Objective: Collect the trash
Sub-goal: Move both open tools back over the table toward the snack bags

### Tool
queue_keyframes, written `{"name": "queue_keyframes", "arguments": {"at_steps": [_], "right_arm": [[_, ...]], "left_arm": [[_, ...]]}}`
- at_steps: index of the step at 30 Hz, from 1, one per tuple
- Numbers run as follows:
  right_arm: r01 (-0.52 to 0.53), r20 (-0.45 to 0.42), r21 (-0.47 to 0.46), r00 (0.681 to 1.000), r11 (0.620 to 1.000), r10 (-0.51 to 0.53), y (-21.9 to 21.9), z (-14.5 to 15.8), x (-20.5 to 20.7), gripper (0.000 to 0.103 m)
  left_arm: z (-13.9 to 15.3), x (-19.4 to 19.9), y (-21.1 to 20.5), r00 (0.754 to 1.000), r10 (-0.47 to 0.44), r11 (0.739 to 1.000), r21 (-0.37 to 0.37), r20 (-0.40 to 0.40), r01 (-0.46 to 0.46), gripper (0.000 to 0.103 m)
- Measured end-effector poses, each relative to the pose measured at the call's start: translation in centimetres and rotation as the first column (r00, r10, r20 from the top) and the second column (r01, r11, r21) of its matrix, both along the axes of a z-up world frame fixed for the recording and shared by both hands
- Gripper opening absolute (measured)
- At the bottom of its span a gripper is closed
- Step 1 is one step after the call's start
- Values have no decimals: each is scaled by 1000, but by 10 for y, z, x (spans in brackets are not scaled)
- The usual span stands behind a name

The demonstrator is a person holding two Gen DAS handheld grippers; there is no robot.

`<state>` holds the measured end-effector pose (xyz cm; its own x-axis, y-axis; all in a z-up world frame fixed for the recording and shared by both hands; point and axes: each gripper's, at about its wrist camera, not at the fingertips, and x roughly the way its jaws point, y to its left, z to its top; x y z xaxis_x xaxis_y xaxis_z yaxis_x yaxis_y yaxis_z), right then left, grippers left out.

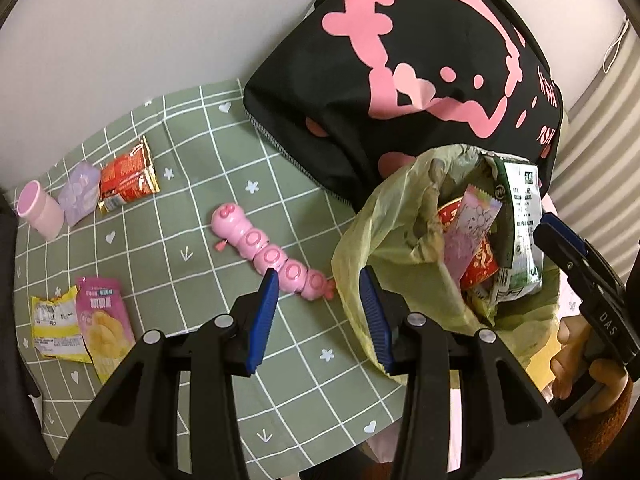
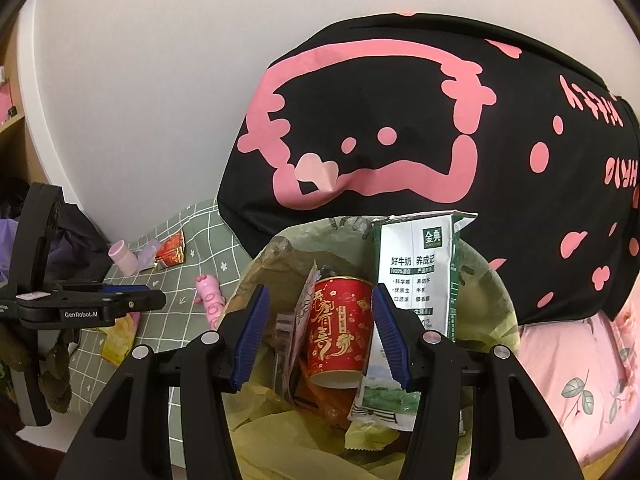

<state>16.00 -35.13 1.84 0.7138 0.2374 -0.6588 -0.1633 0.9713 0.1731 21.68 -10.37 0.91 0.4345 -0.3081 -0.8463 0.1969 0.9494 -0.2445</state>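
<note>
A yellow-green trash bag (image 1: 404, 236) stands open at the table's right edge, filled with a red paper cup (image 2: 340, 332), a white-green milk carton (image 2: 416, 276) and wrappers. My left gripper (image 1: 320, 316) is open and empty, its right finger at the bag's rim. My right gripper (image 2: 320, 340) is open and empty above the bag's mouth, with the red cup between its fingers below. On the green checked tablecloth (image 1: 192, 216) lie a red snack wrapper (image 1: 128, 176), a pink wrapper (image 1: 106, 320) and a yellow wrapper (image 1: 56, 324).
A pink caterpillar toy (image 1: 272, 252) lies mid-table beside the bag. A pink cup (image 1: 40, 210) and a purple item (image 1: 80, 192) sit at the far left. A black bag with pink print (image 1: 420, 80) stands behind the trash bag. Pink bedding (image 2: 580, 376) is at the right.
</note>
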Motion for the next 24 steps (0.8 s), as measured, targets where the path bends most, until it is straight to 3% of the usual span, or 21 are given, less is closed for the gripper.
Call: {"name": "queue_keyframes", "arguments": {"at_steps": [7,13,19,24], "right_arm": [[-9,6,10,1000,1000,9,18,5,-4,50],[-41,15,46,999,998,40,49,6,-4,50],[-105,-23,58,994,993,107,99,-12,0,50],[-197,-47,107,978,974,203,152,-36,3,53]], "left_arm": [[-11,-7,34,999,32,999,-20,-7,-32,41],[-24,-16,101,991,136,991,-6,20,-136,45],[-39,-34,180,955,297,953,53,21,-297,45],[-50,-45,238,906,423,903,76,0,-422,45]]}}
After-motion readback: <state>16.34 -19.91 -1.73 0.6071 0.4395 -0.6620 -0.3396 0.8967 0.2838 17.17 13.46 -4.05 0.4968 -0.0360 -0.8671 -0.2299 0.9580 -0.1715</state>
